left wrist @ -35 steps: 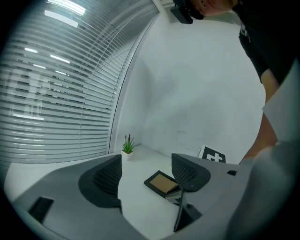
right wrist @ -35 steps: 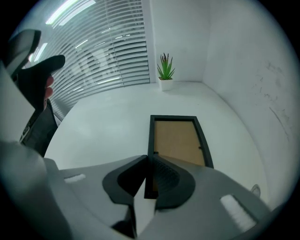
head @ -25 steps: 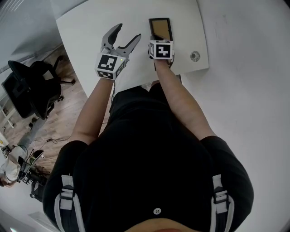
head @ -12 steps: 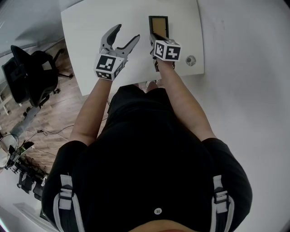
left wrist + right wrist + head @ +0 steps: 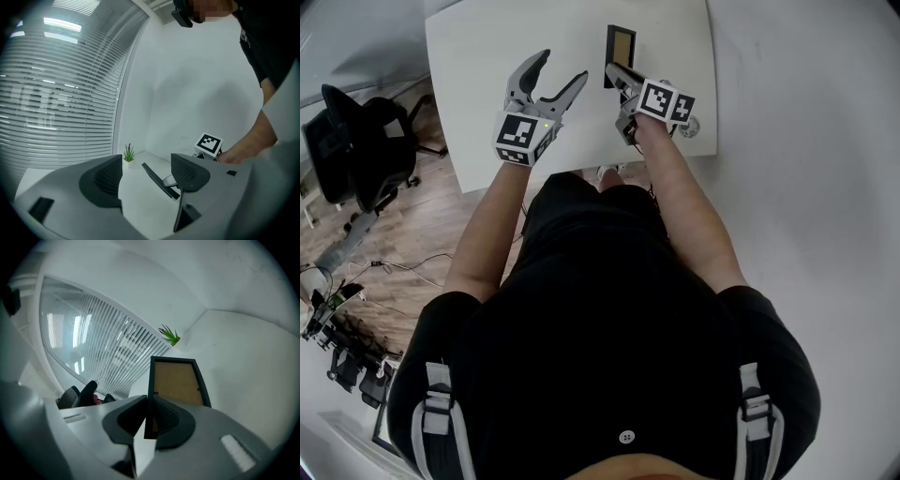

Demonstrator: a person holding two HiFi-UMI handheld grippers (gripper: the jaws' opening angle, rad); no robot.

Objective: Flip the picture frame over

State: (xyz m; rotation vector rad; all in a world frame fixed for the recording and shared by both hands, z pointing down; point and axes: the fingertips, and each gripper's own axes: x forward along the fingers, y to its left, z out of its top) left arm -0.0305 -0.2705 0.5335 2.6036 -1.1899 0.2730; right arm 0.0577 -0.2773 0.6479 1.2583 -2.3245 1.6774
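The picture frame [image 5: 620,49], black-edged with its brown backing showing, is tilted up off the white table [image 5: 487,56]; its far edge seems to rest on the top. My right gripper [image 5: 617,73] is shut on the frame's near edge. In the right gripper view the backing [image 5: 177,379] rises beyond the pinching jaws of my right gripper [image 5: 149,417]. My left gripper [image 5: 562,68] hovers open and holds nothing, just left of the frame. In the left gripper view the frame [image 5: 154,178] is a dark slanted bar beyond my left gripper [image 5: 146,182].
A small potted plant [image 5: 169,336] stands at the table's far corner by the blinds. A round cable hole [image 5: 689,127] sits near the table's right front corner. A black office chair [image 5: 361,141] stands on the wooden floor to the left.
My right gripper has risen and rolled, and the frame's near edge has come up with it, so the frame stands steeper. The left gripper has drifted slightly and stayed open.
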